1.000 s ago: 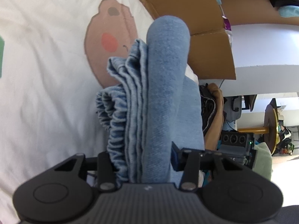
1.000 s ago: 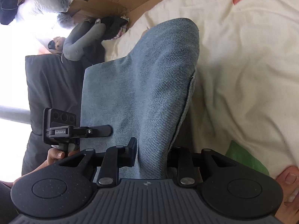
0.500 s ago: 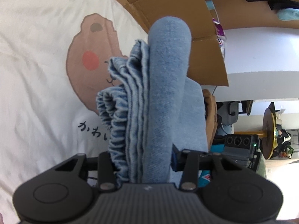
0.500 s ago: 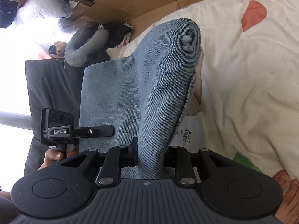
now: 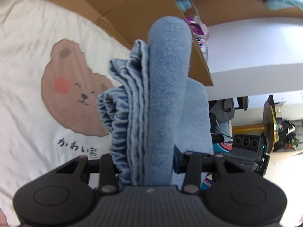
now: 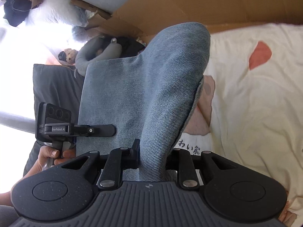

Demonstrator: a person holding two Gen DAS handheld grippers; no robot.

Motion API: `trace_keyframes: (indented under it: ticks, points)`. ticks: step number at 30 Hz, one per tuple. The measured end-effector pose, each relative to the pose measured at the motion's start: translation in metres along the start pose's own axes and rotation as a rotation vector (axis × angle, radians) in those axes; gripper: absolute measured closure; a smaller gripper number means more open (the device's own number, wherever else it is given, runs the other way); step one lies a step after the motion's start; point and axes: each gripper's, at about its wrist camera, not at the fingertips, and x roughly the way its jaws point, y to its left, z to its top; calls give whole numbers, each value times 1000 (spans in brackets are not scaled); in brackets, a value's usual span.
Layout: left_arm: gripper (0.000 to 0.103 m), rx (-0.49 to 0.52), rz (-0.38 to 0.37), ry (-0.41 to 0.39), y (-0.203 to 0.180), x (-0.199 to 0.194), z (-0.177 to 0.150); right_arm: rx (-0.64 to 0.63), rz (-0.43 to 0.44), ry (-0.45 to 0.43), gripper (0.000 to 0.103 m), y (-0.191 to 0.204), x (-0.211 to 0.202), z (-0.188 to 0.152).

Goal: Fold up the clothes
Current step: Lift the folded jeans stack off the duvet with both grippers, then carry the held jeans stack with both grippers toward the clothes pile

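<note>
I am holding everything over the cream-white cotton bedsheet (image 5: pixel 24 60), which is lying under both of my tools; its big brown bear print with a pink cheek (image 5: pixel 72 94) is showing in the left wrist view with dark Japanese lettering under it. Flattened brown cardboard boxes (image 6: pixel 198 5) are lying along the sheet's far edge, touching it.

The folded light blue denim garment (image 5: pixel 162 98) is hanging lifted off the sheet, stretched between my two tools. In the left wrist view it is sticking up as a thick bundle of several stacked layers, with a gathered elastic waistband bunching on its left side. In the right wrist view the same denim (image 6: pixel 166 94) is rising as a rounded fold, with a flat panel spreading toward my other tool.

My left gripper (image 5: pixel 145 162) is clenching the layered denim bundle, both fingers pressing against it. My right gripper (image 6: pixel 153 155) is likewise clamping the denim fold, cloth filling the gap.

In the right wrist view my left hand (image 6: pixel 51 155) is wrapping the handle of the other black tool, low at the left, just beside the denim panel.
</note>
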Motion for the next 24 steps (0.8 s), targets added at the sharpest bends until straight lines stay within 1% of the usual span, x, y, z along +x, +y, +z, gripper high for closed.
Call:
trace_keyframes:
  ticks: [3, 7, 12, 19, 24]
  points:
    - [59, 22, 8, 4, -21, -2, 5, -3, 0, -31, 83, 5, -18, 1]
    - [59, 46, 19, 7, -44, -6, 8, -14, -1, -70, 83, 11, -42, 4]
    - [59, 72, 32, 15, -75, -2, 10, -18, -5, -116, 83, 15, -72, 7]
    - [59, 166, 61, 51, -135, 20, 16, 10, -28, -187, 83, 15, -116, 11]
    - [60, 149, 44, 66, -154, 45, 12, 3, -77, -216, 83, 9, -151, 13]
